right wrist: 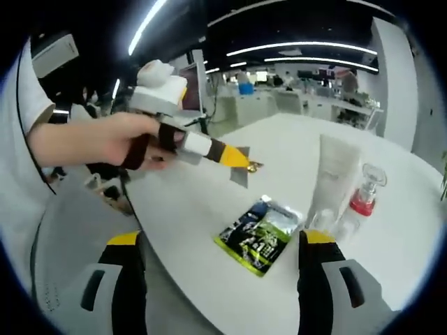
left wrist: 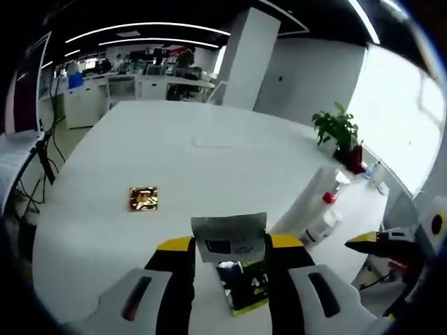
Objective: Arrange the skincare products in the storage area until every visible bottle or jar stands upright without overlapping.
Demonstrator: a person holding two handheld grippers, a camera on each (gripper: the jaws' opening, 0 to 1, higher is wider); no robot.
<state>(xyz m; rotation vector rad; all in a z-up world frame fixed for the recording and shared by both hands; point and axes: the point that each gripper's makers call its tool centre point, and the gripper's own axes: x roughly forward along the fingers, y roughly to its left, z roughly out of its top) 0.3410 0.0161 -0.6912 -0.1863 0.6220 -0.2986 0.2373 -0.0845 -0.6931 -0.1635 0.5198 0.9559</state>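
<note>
Progress: looks early. On the white table [left wrist: 209, 181], the white tube [right wrist: 334, 178] and the clear pump bottle with the red collar [right wrist: 364, 194] sit side by side, touching or nearly so; in the left gripper view both look laid over on the tabletop, so my read is they're not upright yet. The green-and-black sachet [right wrist: 261, 234] lies flat near the table edge, and a gold foil sachet [left wrist: 143, 198] lies flat well apart from the rest.

Left gripper [left wrist: 229, 246]: jaws pinched on a small silver-grey sachet [left wrist: 228, 237], lifted clear of the table above the green-and-black sachet. In the right gripper view a person's hand [right wrist: 105, 143] grips its handle, gripper held roughly level and pointing out over the table.

Right gripper [right wrist: 218, 244]: jaws spread wide, nothing between them, hanging at the table's near edge and aimed at the green-and-black sachet.

Left to do: place the held sachet, then stand the tube and pump bottle up with a gap between them.
</note>
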